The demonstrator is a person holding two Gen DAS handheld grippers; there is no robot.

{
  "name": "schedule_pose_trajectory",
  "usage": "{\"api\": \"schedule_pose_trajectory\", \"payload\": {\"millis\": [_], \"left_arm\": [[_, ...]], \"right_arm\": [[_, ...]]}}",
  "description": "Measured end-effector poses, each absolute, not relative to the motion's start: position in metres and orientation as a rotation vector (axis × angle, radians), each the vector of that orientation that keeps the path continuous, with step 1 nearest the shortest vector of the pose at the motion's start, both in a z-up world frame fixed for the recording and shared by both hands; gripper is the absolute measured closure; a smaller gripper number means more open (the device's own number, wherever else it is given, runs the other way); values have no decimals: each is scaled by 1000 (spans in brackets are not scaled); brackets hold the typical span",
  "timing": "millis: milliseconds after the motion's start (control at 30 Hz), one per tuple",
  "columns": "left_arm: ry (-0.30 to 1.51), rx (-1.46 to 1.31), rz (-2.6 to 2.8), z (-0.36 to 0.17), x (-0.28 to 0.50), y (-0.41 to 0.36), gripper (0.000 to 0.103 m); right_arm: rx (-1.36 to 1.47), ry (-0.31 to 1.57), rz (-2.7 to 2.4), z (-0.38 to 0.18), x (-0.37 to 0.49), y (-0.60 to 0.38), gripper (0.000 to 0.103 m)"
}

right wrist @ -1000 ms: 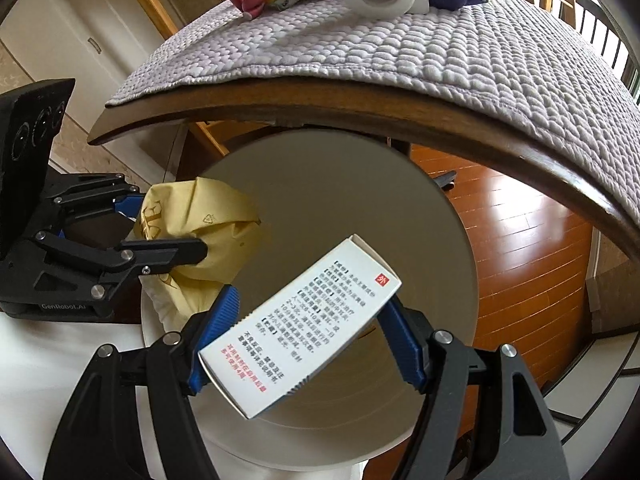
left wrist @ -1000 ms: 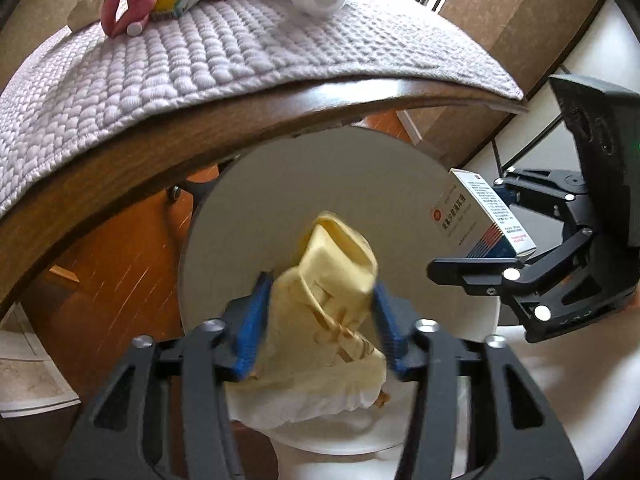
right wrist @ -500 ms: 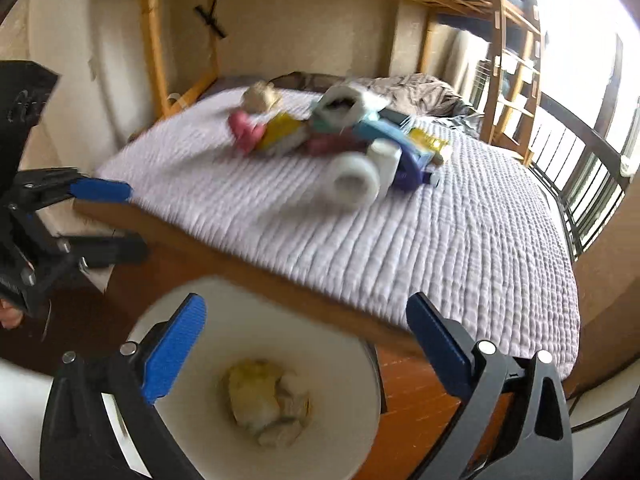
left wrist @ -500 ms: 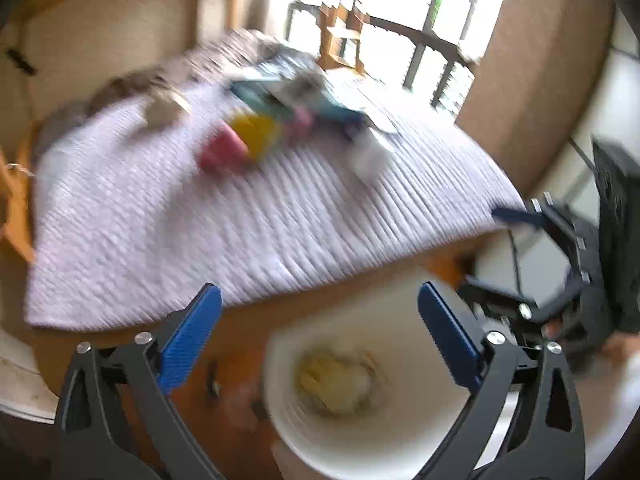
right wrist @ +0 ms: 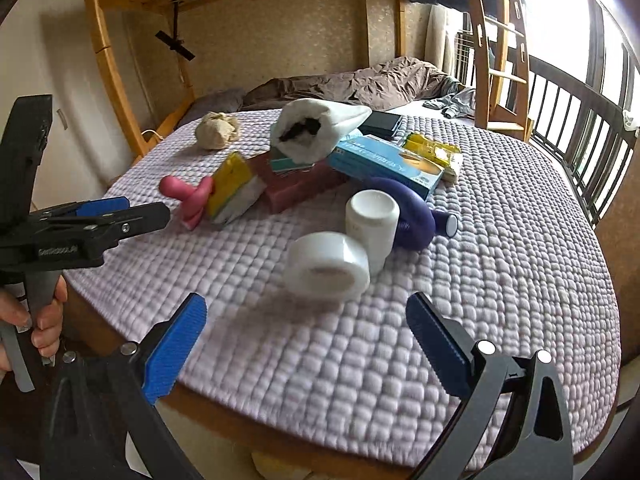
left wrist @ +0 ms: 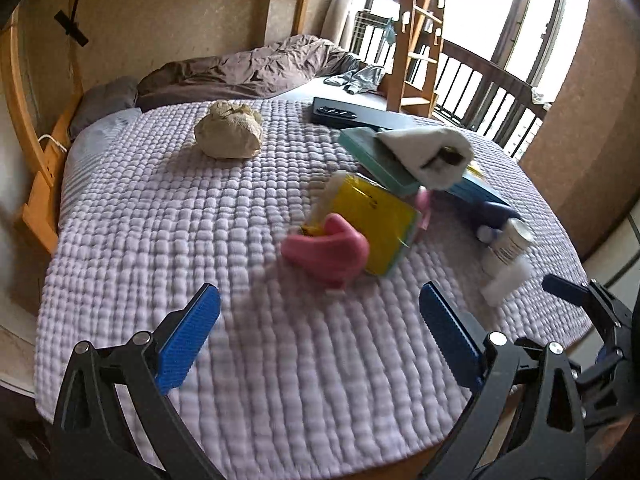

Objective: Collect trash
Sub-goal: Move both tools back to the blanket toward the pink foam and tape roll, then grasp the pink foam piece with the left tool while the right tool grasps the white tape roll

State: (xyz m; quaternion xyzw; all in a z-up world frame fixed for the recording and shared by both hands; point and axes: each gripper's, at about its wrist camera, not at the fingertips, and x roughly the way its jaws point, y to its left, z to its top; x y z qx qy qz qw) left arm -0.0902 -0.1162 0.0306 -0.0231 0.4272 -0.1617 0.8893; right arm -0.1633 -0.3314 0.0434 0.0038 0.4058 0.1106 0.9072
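Note:
Trash lies on a lilac quilted bed cover [left wrist: 200,240]. A crumpled beige paper ball [left wrist: 229,135] sits far left; it also shows in the right wrist view [right wrist: 216,131]. A pink curved object [left wrist: 326,249] lies against a yellow packet [left wrist: 374,220]. A white tape roll [right wrist: 326,266], a white bottle [right wrist: 372,228] and a white wad [right wrist: 316,132] lie mid-bed. My left gripper [left wrist: 320,344] is open and empty over the near cover. My right gripper [right wrist: 306,350] is open and empty, just short of the tape roll.
Blue boxes [right wrist: 386,164], a reddish box [right wrist: 300,190], a purple bottle [right wrist: 416,216] and a black flat device [left wrist: 352,116] lie among the trash. A brown duvet [left wrist: 248,70] lies at the back. Wooden bunk frame [right wrist: 116,92] and ladder [left wrist: 416,40] surround the bed.
Both grippers let go of the yellow crumpled paper and the white box over the white bin, opened, then lifted up and now face the bed top. The bin is out of view.

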Motion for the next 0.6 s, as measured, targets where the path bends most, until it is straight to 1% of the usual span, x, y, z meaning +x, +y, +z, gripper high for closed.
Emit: {"api": "schedule_pose_trajectory", "payload": {"millis": [67, 100, 200, 267, 300, 367, 433, 467, 533, 600], "left_arm": [[894, -60, -341, 28, -84, -118, 3], [895, -65, -342, 25, -81, -119, 3], [899, -70, -348, 22, -75, -121, 7], [899, -67, -352, 19, -68, -123, 12], [899, -66, -356, 18, -67, -124, 15], [904, -63, -361, 15, -63, -125, 20], [907, -65, -372, 12, -62, -126, 32], [907, -63, -378, 11, -60, -126, 35], [900, -60, -387, 12, -58, -127, 45], [897, -63, -395, 13, -59, -127, 47]], "right_arm": [[17, 848, 226, 39, -155, -332, 13], [21, 853, 228, 38, -153, -332, 14], [26, 862, 222, 34, -147, -332, 19], [25, 865, 220, 32, -143, -331, 25], [27, 867, 221, 31, -140, -330, 26], [31, 873, 218, 29, -135, -331, 34], [38, 880, 220, 27, -133, -332, 39], [42, 883, 220, 26, -132, -332, 45], [49, 886, 224, 25, -130, -333, 51], [60, 883, 235, 26, -131, -335, 54]]}}
